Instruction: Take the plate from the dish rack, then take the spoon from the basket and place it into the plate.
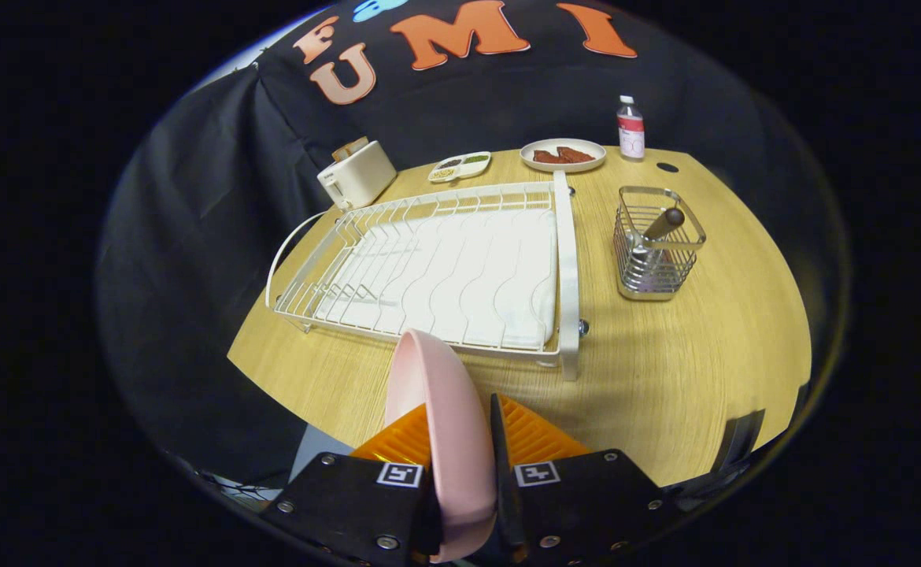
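Gripper view: tongs pinch the pink plate upright, dish rack just beyond.

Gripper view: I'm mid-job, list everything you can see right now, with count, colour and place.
plate: 1, pink, on edge between the fingers, clear of the rack
dish rack: 1, white wire, on the table just beyond the plate, no dishes in it
basket: 1, silver wire, on the table to the right of the rack
spoon: 1, dark handle sticking up out of the basket
toaster: 1, white, beyond the rack's far left corner
divided dish: 1, white, behind the rack
food plate: 1, white with reddish-brown pieces, behind the rack
bottle: 1, clear with white cap, at the table's far edge
table: 1, light wood
gripper: 1, fingers shut on the plate
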